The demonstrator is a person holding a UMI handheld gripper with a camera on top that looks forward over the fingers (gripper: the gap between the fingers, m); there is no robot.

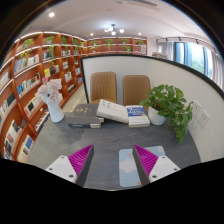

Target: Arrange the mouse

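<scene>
My gripper is open and empty, held above the near part of a grey desk. A light blue mouse pad lies flat on the desk between the fingers, close to the right finger. A small dark rounded thing that may be the mouse rests on a stack of dark books beyond the fingers, to the left. I cannot tell its shape for certain.
A white vase with flowers stands left of the dark books. White books lie at the desk's far middle and a potted plant at the right. Two chairs stand behind the desk; bookshelves line the left wall.
</scene>
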